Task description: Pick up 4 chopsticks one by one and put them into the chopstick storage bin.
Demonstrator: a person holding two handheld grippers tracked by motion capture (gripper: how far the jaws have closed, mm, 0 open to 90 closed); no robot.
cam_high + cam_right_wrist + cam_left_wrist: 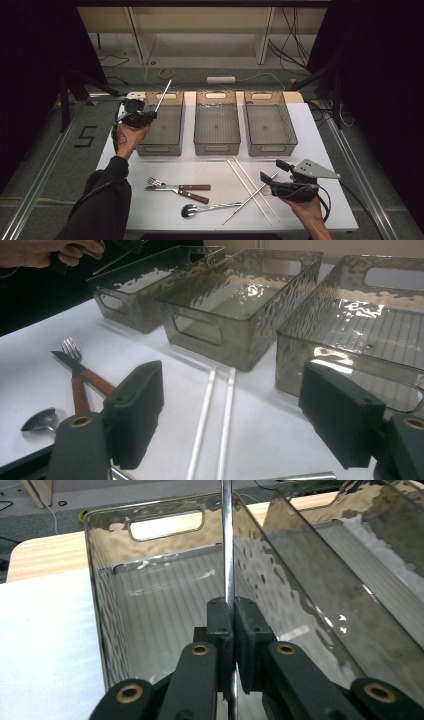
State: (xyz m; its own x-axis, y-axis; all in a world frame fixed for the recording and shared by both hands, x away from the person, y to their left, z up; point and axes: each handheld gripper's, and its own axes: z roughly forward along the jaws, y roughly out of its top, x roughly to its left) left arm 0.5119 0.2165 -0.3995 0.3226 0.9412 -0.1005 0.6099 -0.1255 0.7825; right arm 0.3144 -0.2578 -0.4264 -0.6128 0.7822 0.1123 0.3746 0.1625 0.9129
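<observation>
My left gripper (150,116) is held at the near left corner of the left bin (176,131), shut on a thin metal stick (163,95) that slants up and away over that bin. In the left gripper view the jaws (231,612) pinch the stick (228,540) upright above the bin's ribbed floor (165,595). My right gripper (272,171) stands open low over the white table at the front right. Two white sticks (215,410) lie on the table under its open jaws (240,415), untouched. A second metal stick (247,200) crosses them.
Three smoky clear bins stand in a row: left, middle (216,145) and right (270,146). A fork (156,181), a wooden-handled knife (192,187) and a spoon (190,211) lie at the front of the table (125,150). Cables and a shelf are on the floor beyond.
</observation>
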